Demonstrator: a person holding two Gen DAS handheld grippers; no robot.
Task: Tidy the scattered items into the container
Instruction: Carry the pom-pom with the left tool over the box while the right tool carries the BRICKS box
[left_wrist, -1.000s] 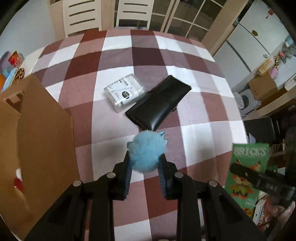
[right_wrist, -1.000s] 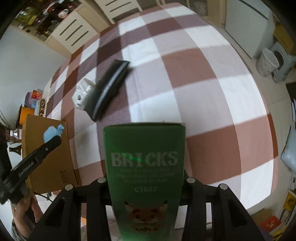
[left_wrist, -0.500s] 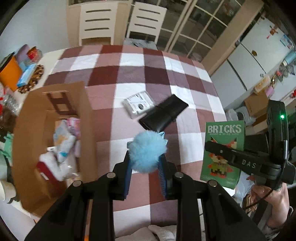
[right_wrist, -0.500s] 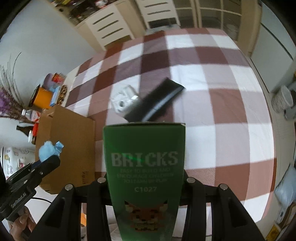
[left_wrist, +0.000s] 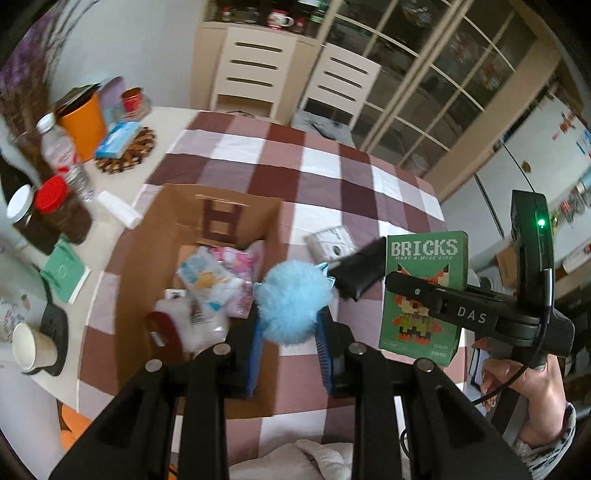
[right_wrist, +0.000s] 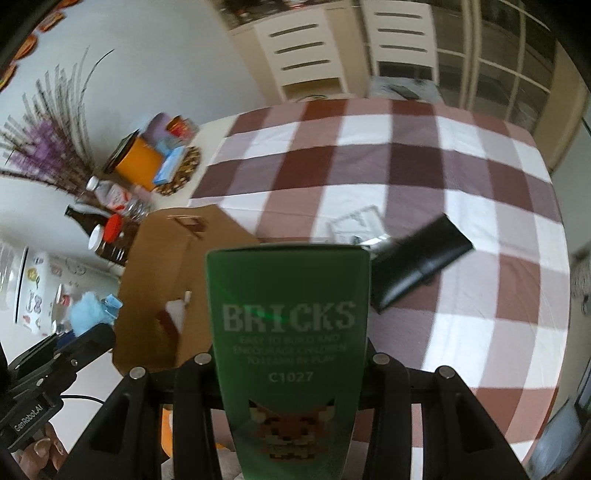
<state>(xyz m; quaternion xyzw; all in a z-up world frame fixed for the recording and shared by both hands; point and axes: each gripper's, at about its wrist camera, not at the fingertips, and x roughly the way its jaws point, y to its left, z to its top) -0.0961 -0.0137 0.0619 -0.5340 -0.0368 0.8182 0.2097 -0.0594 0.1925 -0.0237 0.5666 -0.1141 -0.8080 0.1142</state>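
Note:
My left gripper (left_wrist: 290, 328) is shut on a fluffy blue pompom (left_wrist: 293, 301), held in the air over the right wall of the open cardboard box (left_wrist: 151, 229). The box holds several soft packets and a white and red item. My right gripper (right_wrist: 291, 365) is shut on a green BRICKS box (right_wrist: 288, 332), which stands upright between its jaws and also shows at the right of the left wrist view (left_wrist: 424, 291). On the checked tablecloth lie a black wallet (right_wrist: 417, 262) and a clear plastic box (right_wrist: 354, 225), touching each other.
Left of the cardboard box (right_wrist: 177, 266) stand bottles (left_wrist: 59, 147), an orange tub (left_wrist: 83, 125), jars and paper cups (left_wrist: 31, 345). Two white chairs (left_wrist: 340, 85) stand behind the table (left_wrist: 332, 162). A person's hand (left_wrist: 517, 373) grips the right tool.
Both grippers have risen and swung left toward the cardboard box, each still holding its item. The box's inside has come into view in the left wrist view.

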